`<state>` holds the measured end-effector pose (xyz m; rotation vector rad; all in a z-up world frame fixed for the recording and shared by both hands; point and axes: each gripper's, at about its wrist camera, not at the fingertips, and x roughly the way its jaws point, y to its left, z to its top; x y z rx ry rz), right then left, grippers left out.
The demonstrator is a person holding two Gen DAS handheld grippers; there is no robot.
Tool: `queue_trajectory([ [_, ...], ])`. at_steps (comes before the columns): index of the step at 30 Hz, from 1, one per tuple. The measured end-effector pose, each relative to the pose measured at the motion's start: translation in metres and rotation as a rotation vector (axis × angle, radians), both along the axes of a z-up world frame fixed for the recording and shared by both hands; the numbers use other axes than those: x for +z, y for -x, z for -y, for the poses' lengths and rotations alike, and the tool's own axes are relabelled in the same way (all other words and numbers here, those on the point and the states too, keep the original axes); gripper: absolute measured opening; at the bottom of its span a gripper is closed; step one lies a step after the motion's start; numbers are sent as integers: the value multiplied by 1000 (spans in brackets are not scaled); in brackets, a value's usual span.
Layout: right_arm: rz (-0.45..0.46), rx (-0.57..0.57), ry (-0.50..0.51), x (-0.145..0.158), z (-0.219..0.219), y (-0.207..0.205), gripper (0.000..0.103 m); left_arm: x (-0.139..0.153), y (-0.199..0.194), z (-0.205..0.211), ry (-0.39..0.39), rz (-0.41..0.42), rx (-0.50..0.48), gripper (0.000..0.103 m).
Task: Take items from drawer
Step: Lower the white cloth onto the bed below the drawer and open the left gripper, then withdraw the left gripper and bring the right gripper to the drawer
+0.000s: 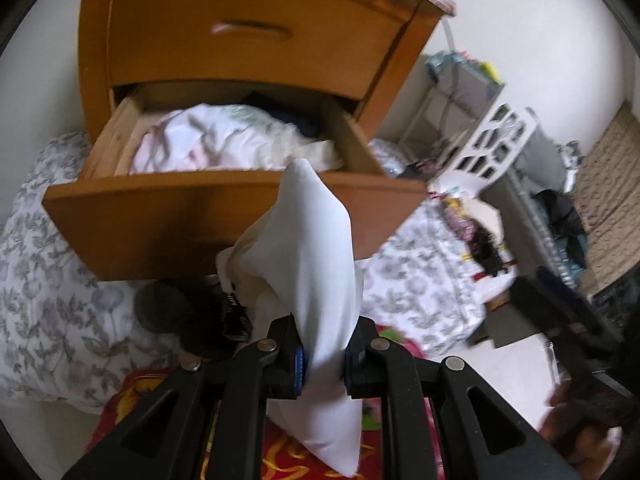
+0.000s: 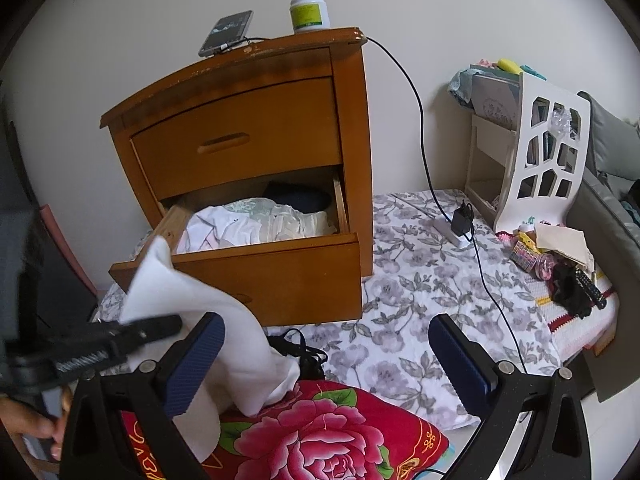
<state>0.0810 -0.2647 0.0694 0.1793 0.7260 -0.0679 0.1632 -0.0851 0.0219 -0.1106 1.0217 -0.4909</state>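
Note:
The wooden nightstand's lower drawer (image 1: 224, 200) (image 2: 276, 264) stands pulled out, with white and pink clothes (image 1: 216, 144) (image 2: 256, 220) and a dark item (image 2: 298, 198) at its back. My left gripper (image 1: 323, 364) is shut on a white cloth (image 1: 312, 240), pinched between its blue pads in front of the drawer. In the right wrist view the left gripper (image 2: 168, 326) reaches in from the left. The white cloth (image 2: 224, 320) hangs there down onto a red flowered cushion (image 2: 320, 432). My right gripper (image 2: 328, 360) is open above the cushion, with nothing between its fingers.
A phone (image 2: 226, 32) and a pill bottle (image 2: 309, 8) stand on the nightstand top. A black cable (image 2: 424, 152) runs to a charger (image 2: 462, 220) on the flowered sheet (image 2: 420, 288). A white shelf (image 2: 540, 160) and clutter (image 2: 560, 264) are at the right. Black cords (image 2: 300, 352) lie by the cushion.

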Motion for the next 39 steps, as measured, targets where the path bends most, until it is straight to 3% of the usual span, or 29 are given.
queue_trajectory([
  [5,-16,15,5,-5,-5,-4,103,-27,-12,-4,-90,-31,38,15],
  [14,-43,31,8,-16,-10,-10,103,-77,-29,-2,-165,-132,63,17],
  [18,-55,37,9,-20,-11,-12,103,-81,-31,-3,-176,-145,73,27],
  [20,-62,39,8,-22,-11,-14,103,-80,-30,-5,-167,-149,78,30],
  [25,-75,47,8,-27,-13,-16,103,-69,-29,-11,-159,-154,86,49],
  [31,-83,57,9,-30,-16,-18,103,-39,-21,-19,-151,-90,104,55],
  [39,-99,74,10,-35,-20,-21,103,8,-7,-37,-128,63,195,61],
])
